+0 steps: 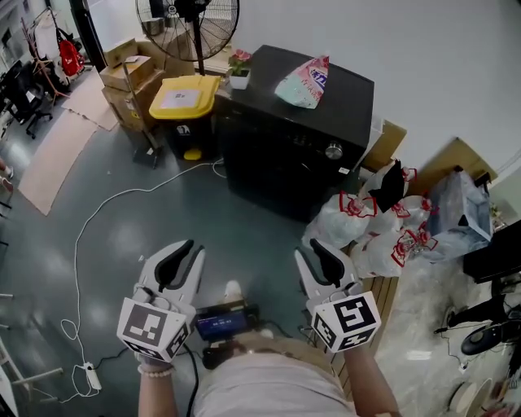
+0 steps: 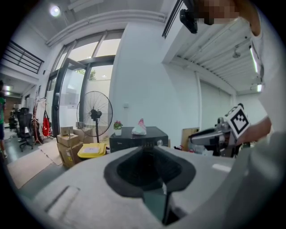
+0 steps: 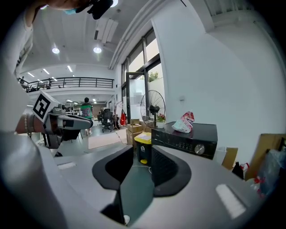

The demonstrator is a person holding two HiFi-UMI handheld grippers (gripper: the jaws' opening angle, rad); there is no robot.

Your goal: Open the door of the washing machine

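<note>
The black washing machine [image 1: 301,130] stands against the wall across the floor, with a pink and white bag [image 1: 304,81] on its lid and a silver knob [image 1: 333,151] on its panel. Its dark front faces me; the door is hard to make out. My left gripper [image 1: 181,259] and right gripper [image 1: 321,261] are held side by side low in the head view, well short of the machine. Both are slightly parted with nothing between them. The left gripper view shows the machine [image 2: 138,136] far ahead, as does the right gripper view [image 3: 187,136].
A yellow-lidded bin [image 1: 186,98], cardboard boxes [image 1: 126,77] and a standing fan [image 1: 189,24] are left of the machine. White plastic bags [image 1: 366,224] are piled at its right. A white cable [image 1: 98,212] crosses the floor to a power strip [image 1: 91,376].
</note>
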